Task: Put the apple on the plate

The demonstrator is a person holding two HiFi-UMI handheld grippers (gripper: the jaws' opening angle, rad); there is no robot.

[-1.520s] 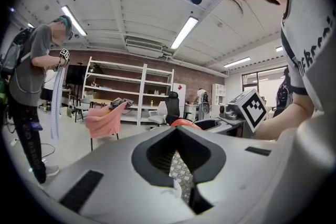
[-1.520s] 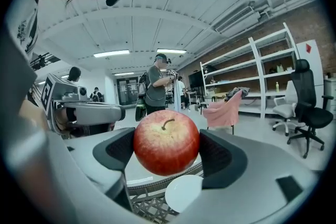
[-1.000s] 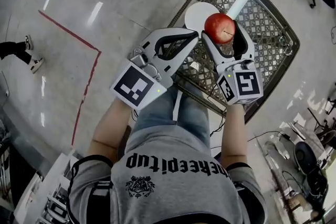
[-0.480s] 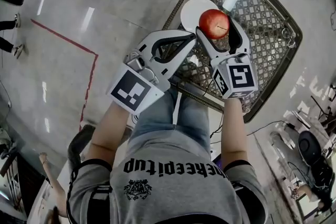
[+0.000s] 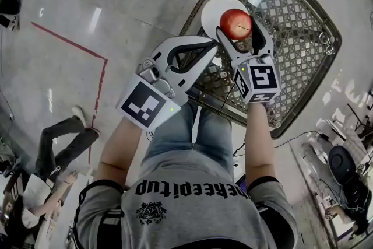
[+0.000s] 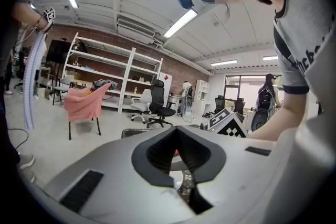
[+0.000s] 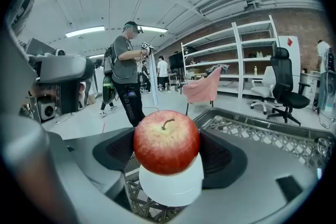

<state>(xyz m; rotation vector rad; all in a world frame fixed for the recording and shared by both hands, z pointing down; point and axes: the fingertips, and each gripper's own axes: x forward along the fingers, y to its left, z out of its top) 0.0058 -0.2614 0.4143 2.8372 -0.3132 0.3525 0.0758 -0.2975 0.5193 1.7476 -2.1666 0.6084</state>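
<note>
Head view: the right gripper [image 5: 240, 32] pinches the round red apple [image 5: 236, 24] between its jaws. Compared with one second ago, the fruit overlaps more of the round white plate [image 5: 213, 11] on the dark woven-lattice table [image 5: 303, 38], and a person sprawled on the grey floor [image 5: 58, 148] has come into view at lower left. The left gripper [image 5: 214, 46], jaws pressed together on nothing, hovers just beside the right one as before. Black lettering on the grey T-shirt [image 5: 192, 213] includes the legible fragment "pitup".
</note>
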